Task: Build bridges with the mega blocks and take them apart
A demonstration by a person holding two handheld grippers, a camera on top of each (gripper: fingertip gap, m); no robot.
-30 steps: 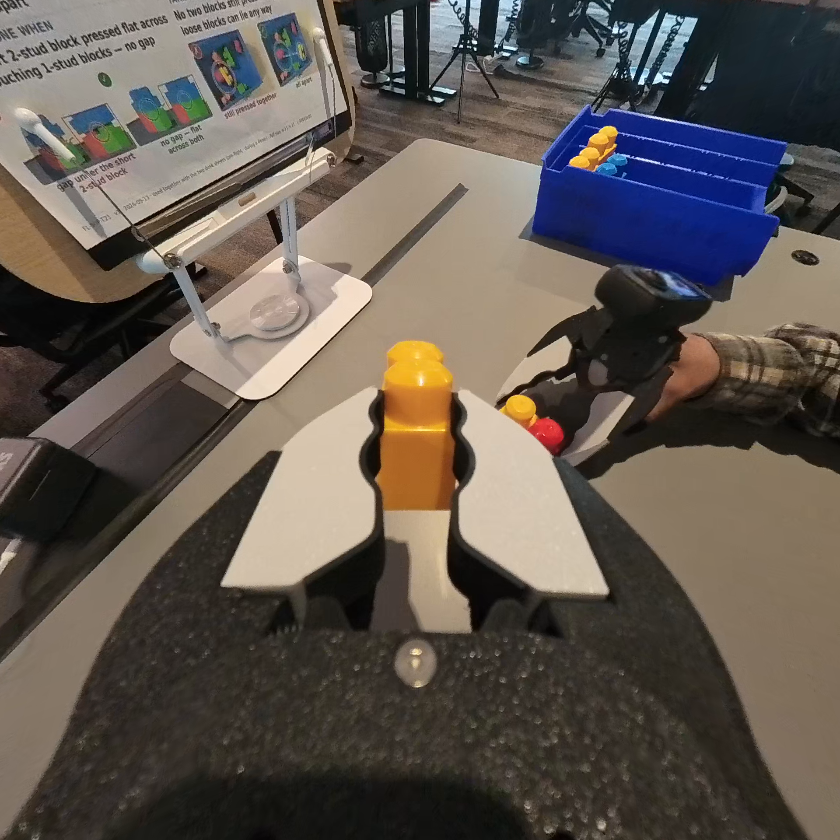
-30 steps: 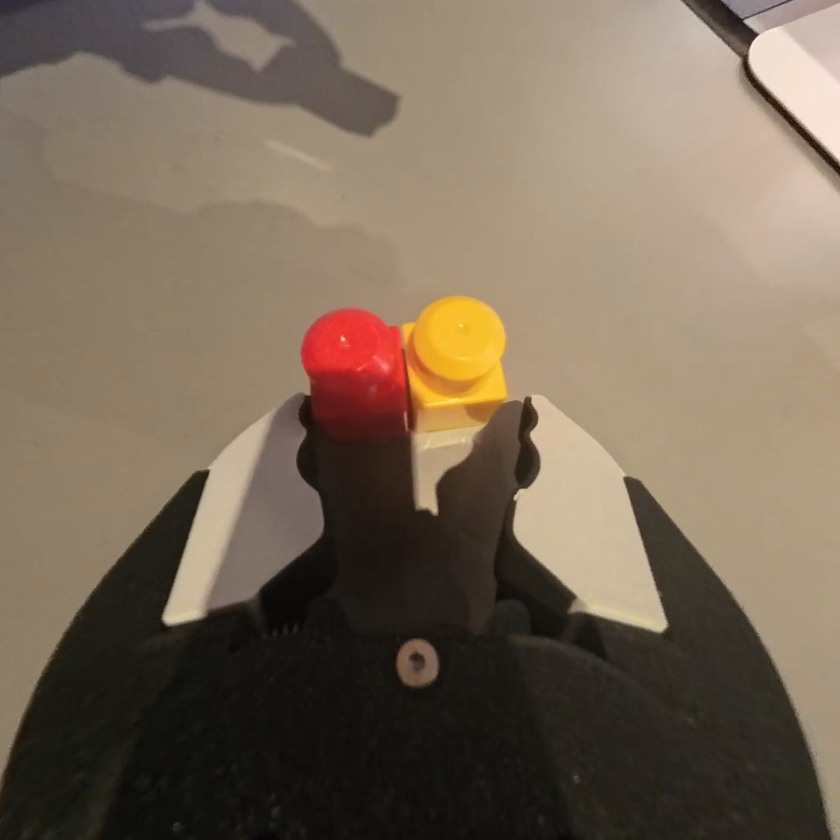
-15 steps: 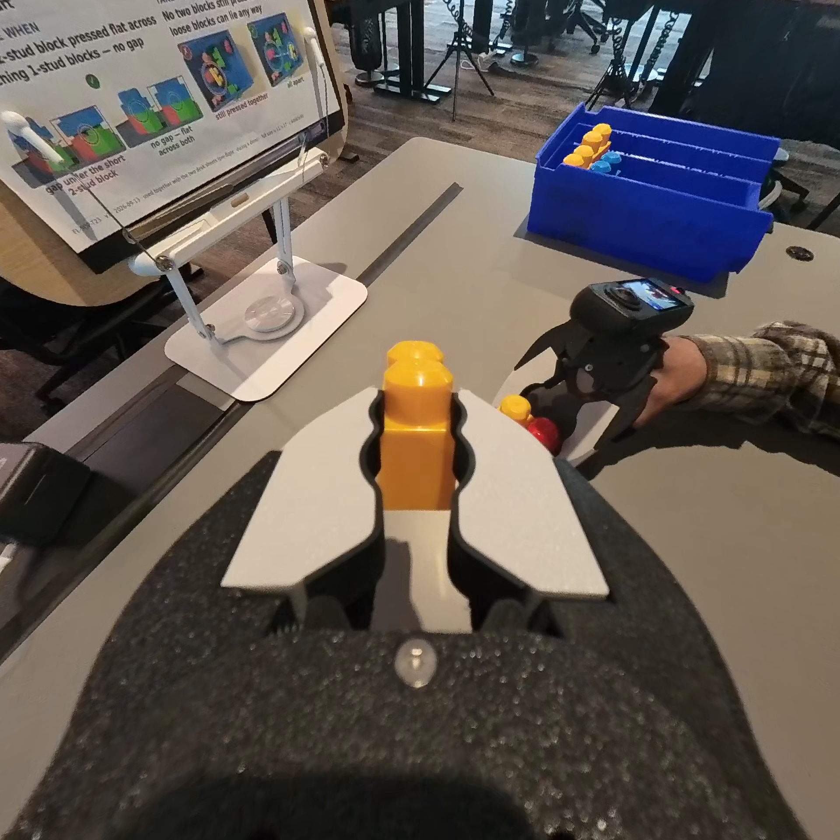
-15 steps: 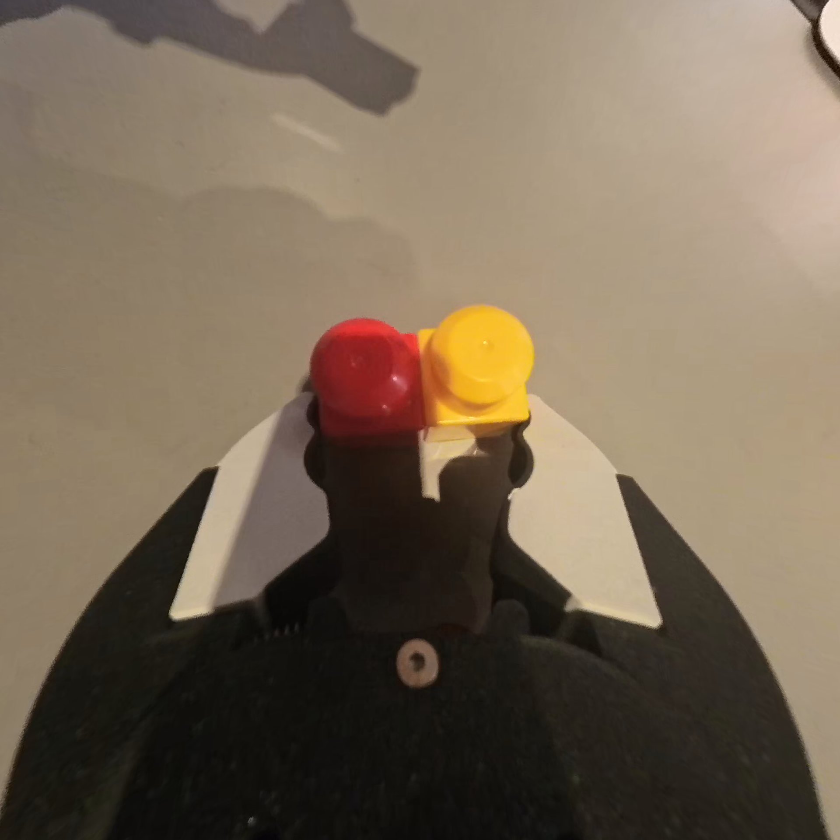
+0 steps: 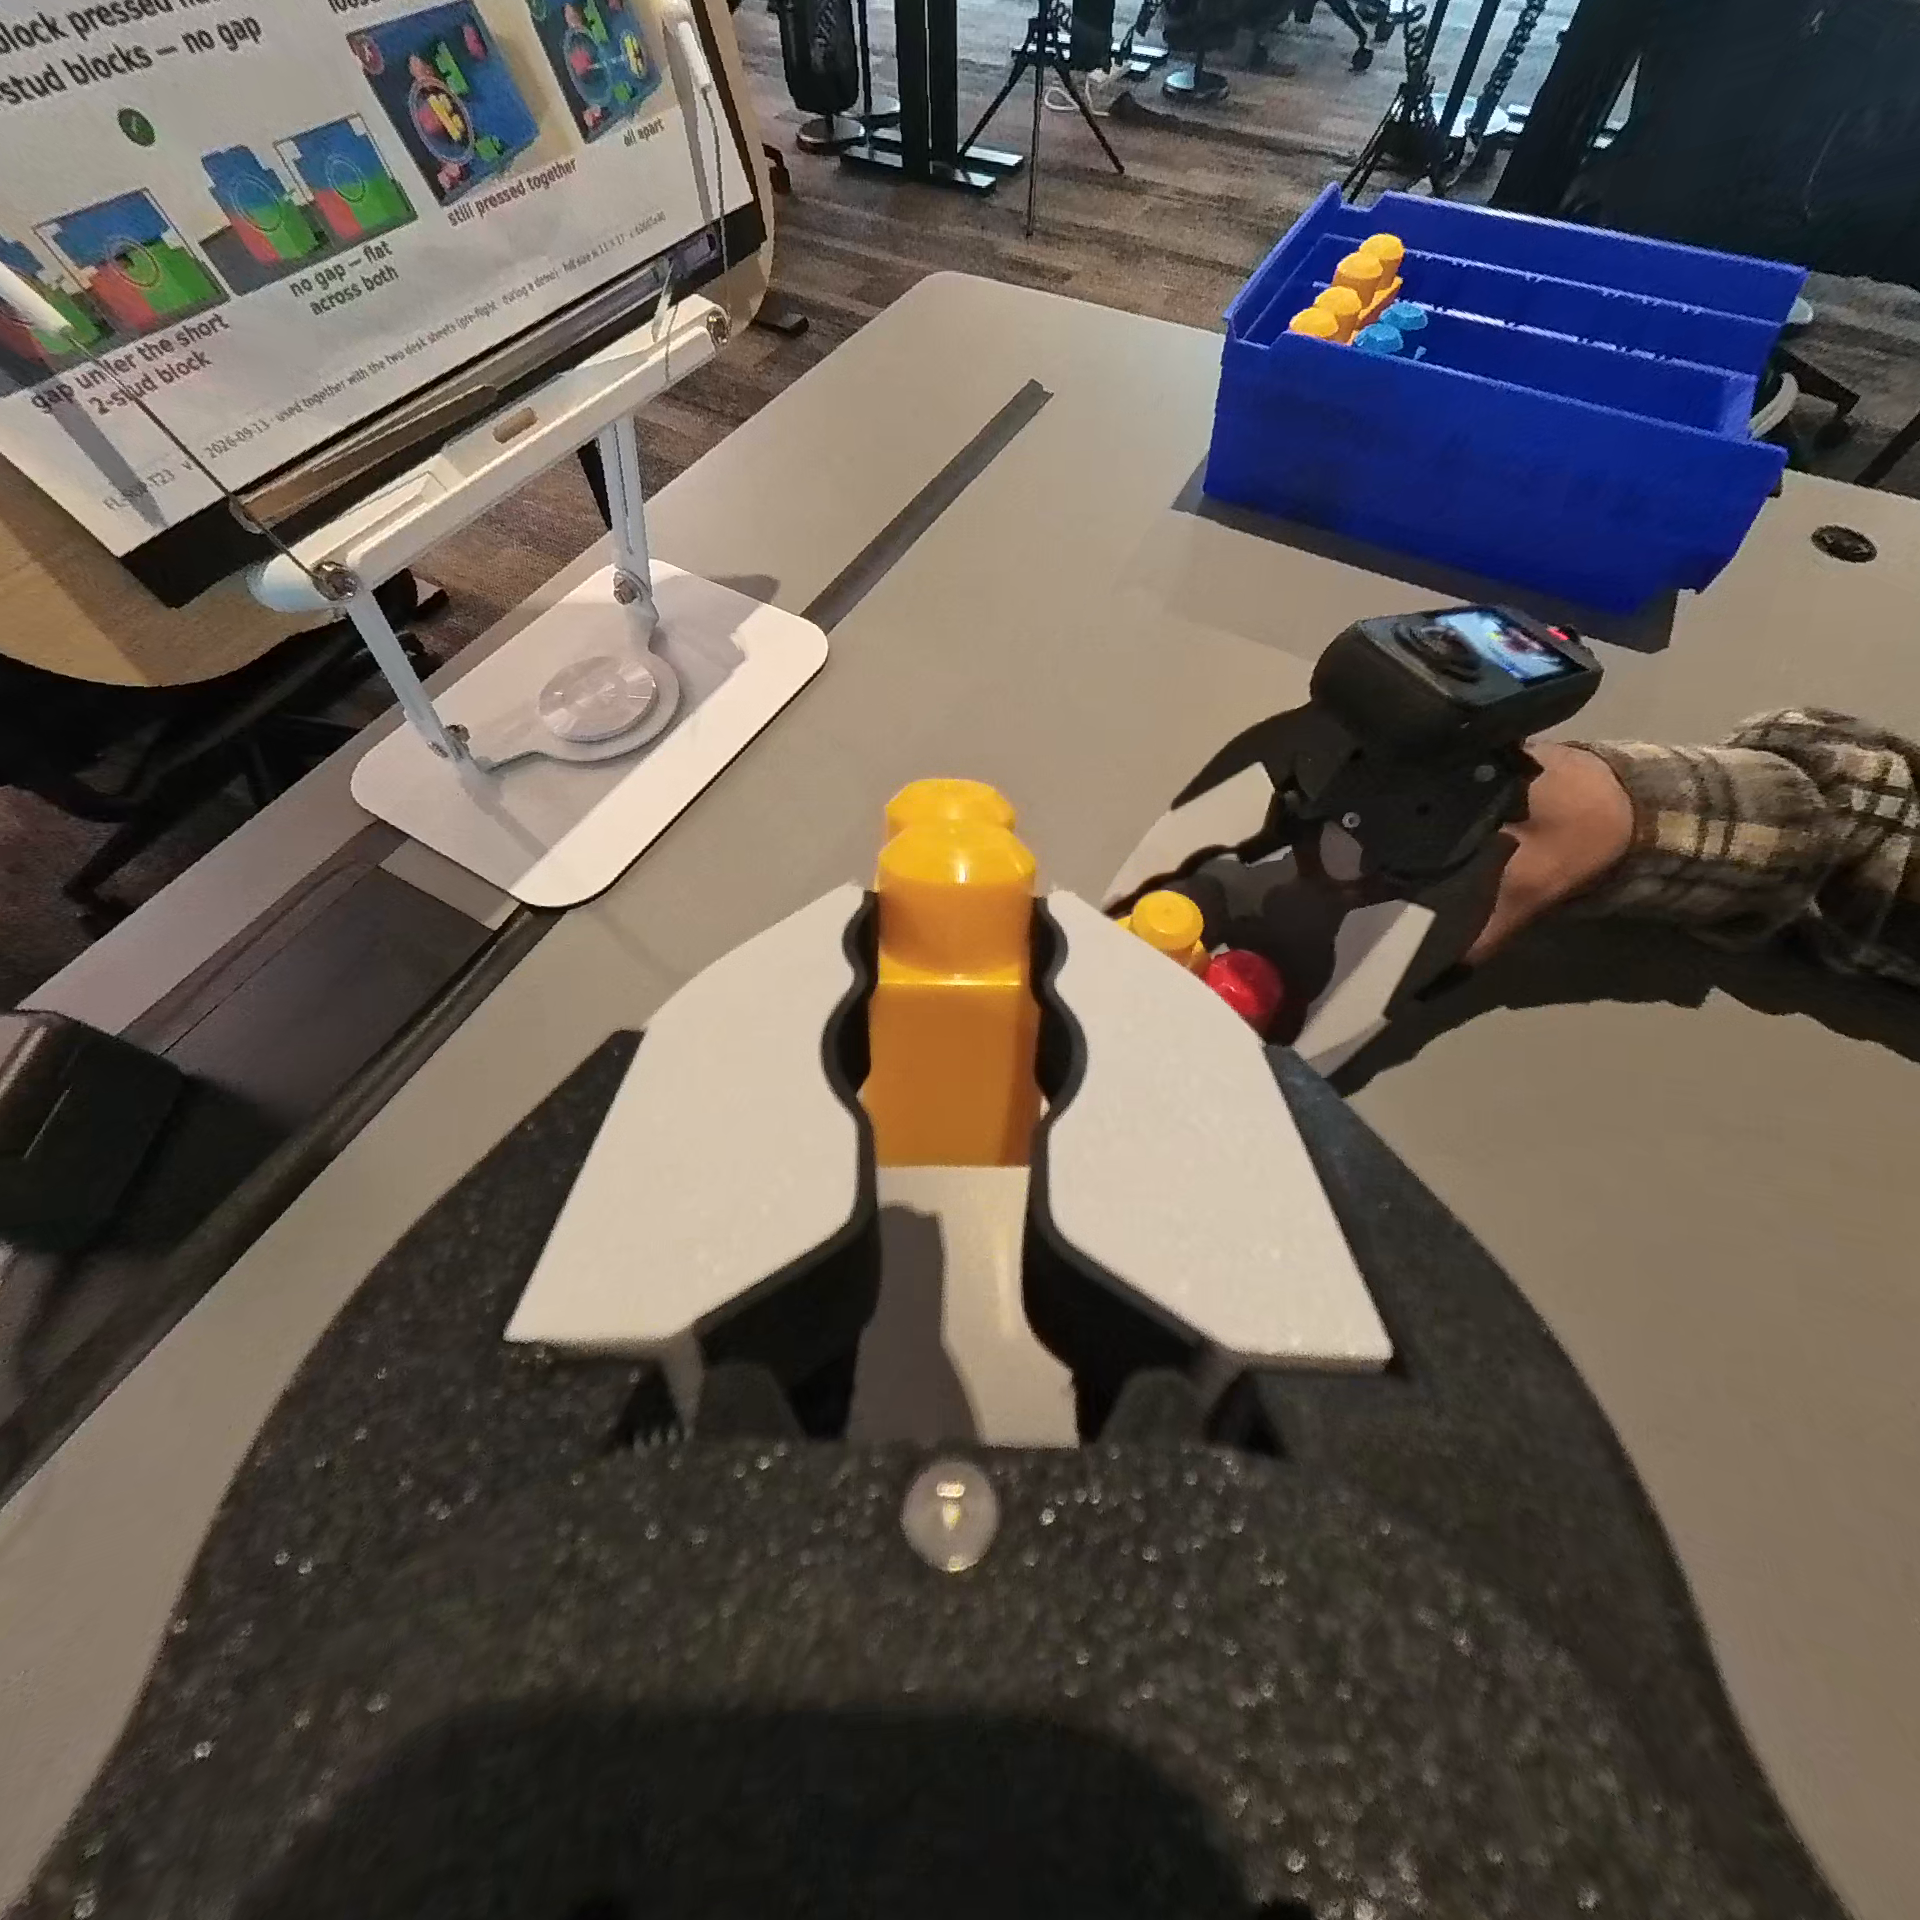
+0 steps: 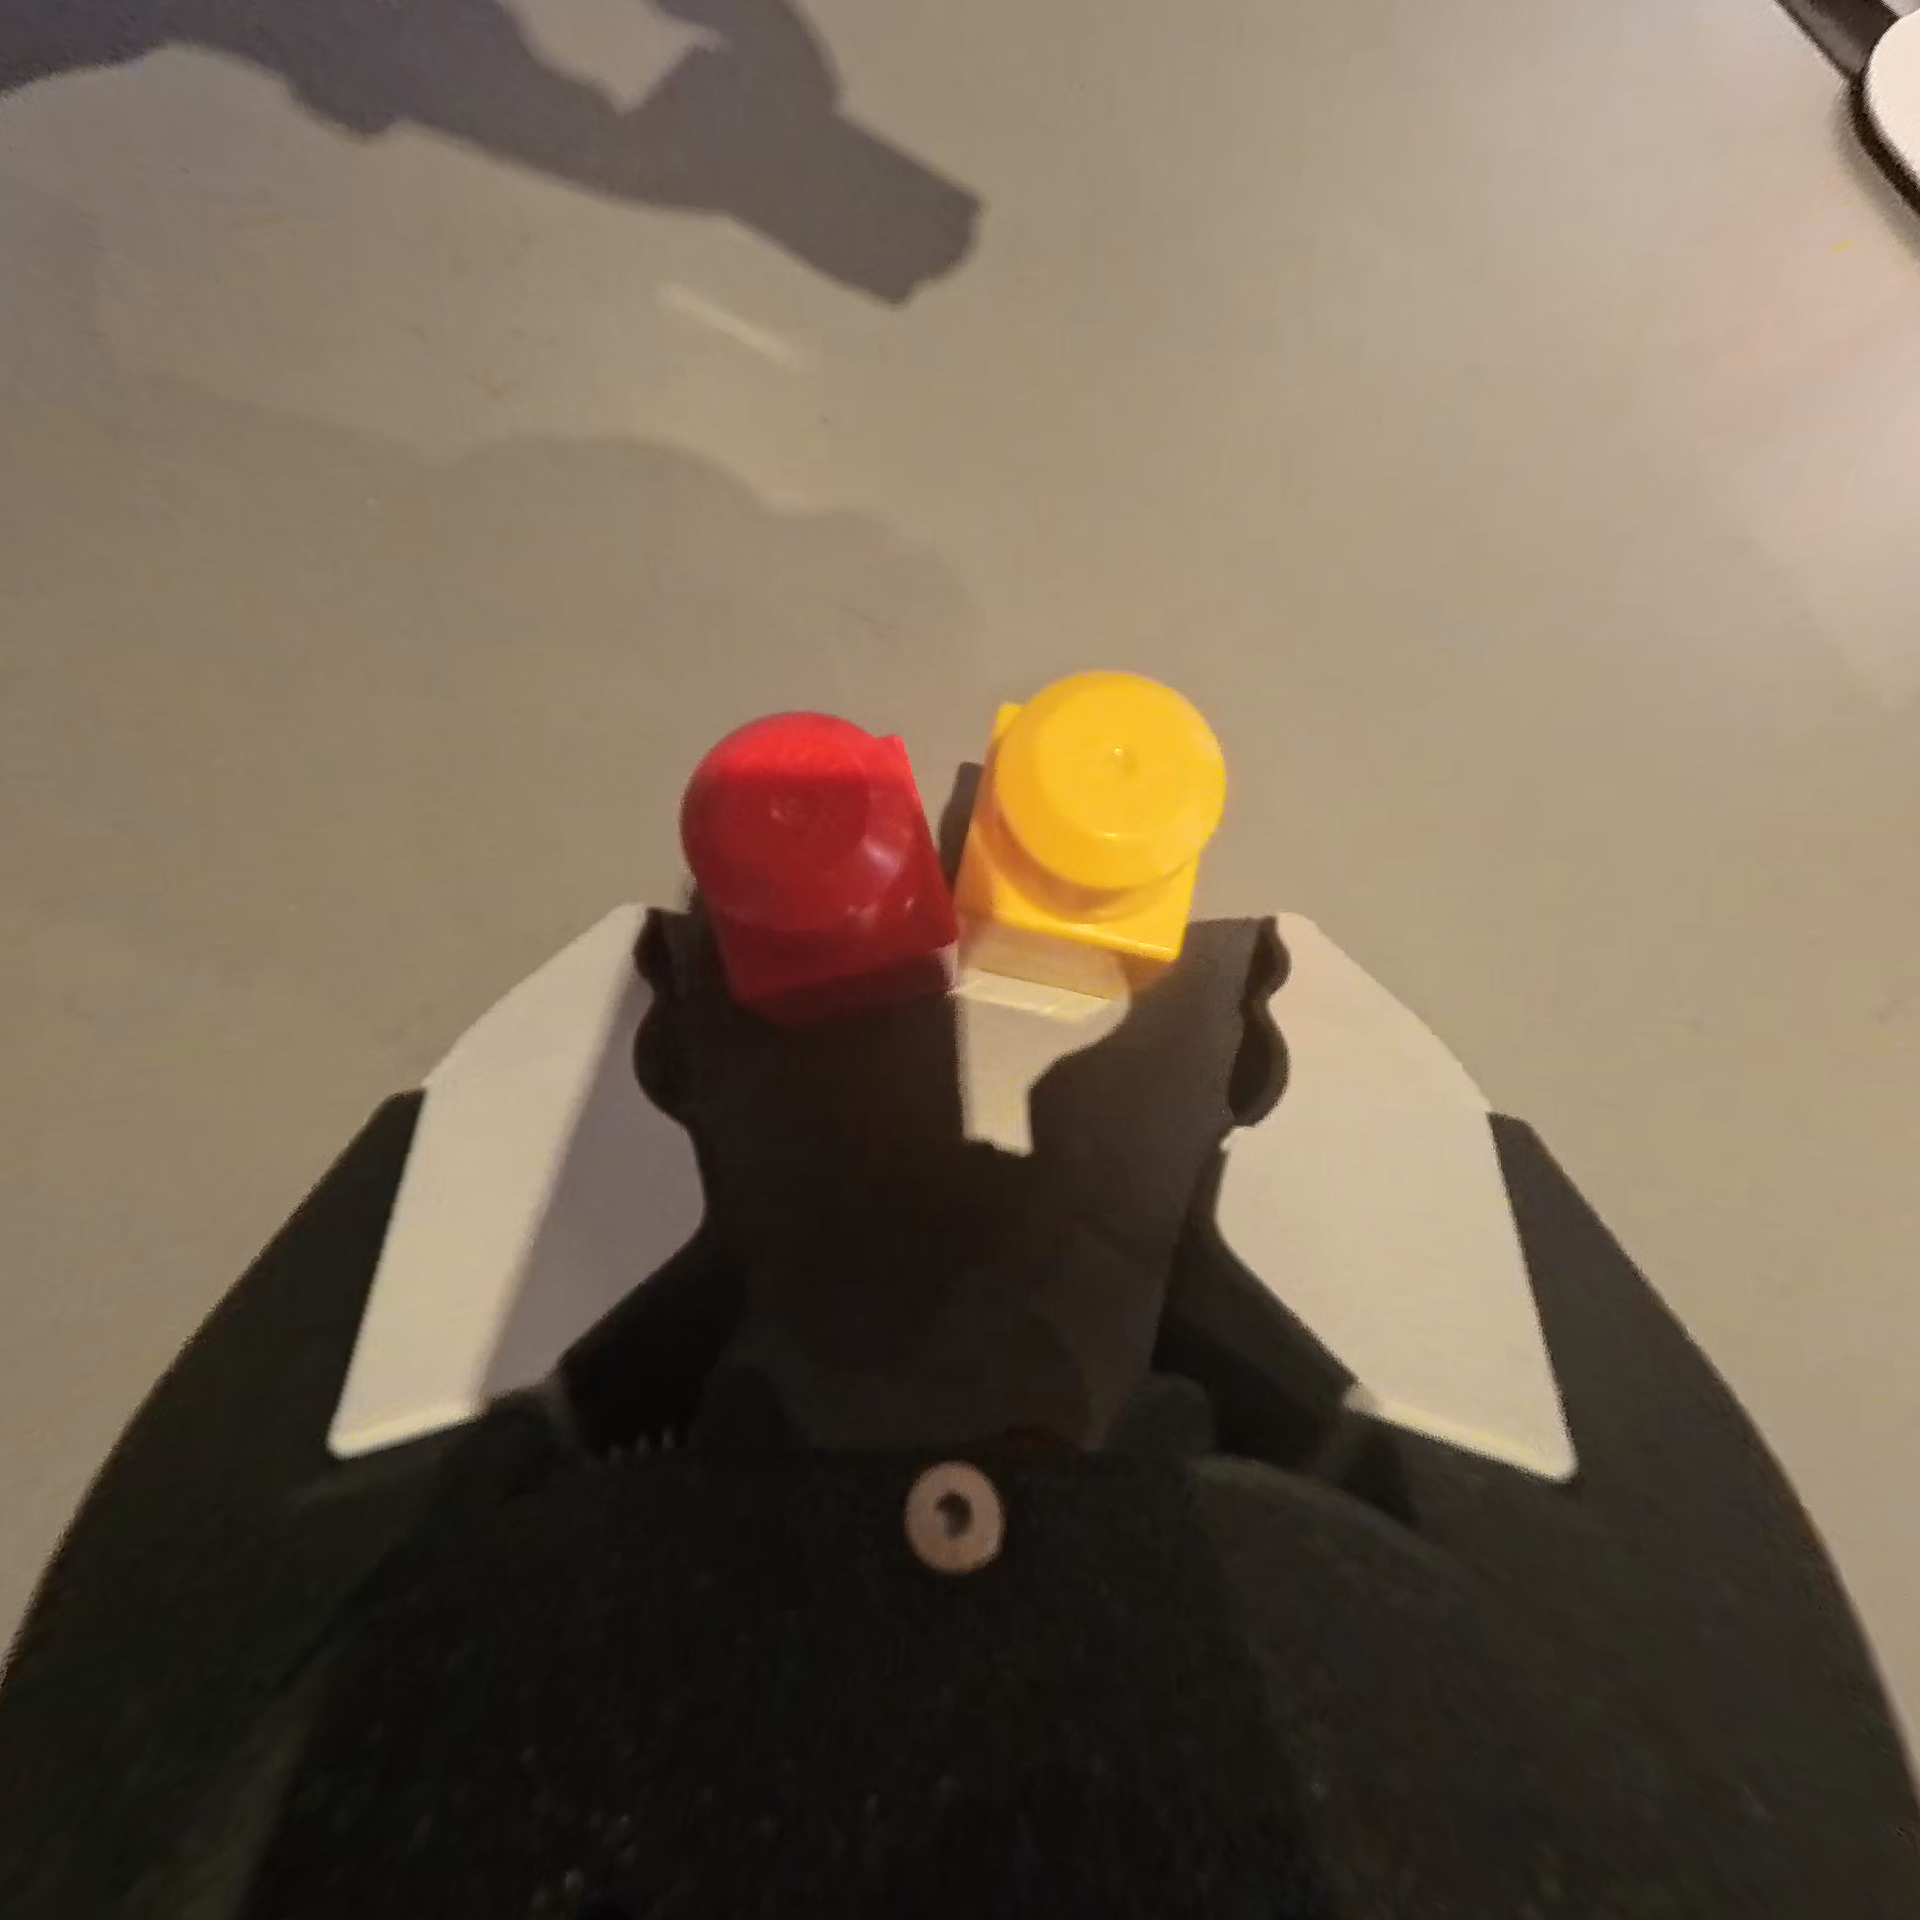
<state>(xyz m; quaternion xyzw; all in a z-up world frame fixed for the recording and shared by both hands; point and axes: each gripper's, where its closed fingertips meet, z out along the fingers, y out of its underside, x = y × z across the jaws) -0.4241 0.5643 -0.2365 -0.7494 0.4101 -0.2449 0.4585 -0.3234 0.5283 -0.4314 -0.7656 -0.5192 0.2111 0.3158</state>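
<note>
The left gripper (image 5: 951,997), at frame centre, is clamped on a yellow two-stud block (image 5: 951,1023) above the grey table (image 5: 1558,1299). Right of it, the right gripper (image 6: 961,961) has its fingers spread wide around a red block (image 6: 821,873) and a small yellow block (image 6: 1086,831) standing side by side, slightly splayed. A blue bin (image 5: 1475,468) with more blocks sits upper right.

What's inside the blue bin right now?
In the blue bin, its far-left end holds yellow blocks and light blue blocks, studs up. The near wall hides the lower part of the compartments, so anything lying low there cannot be seen.
</note>
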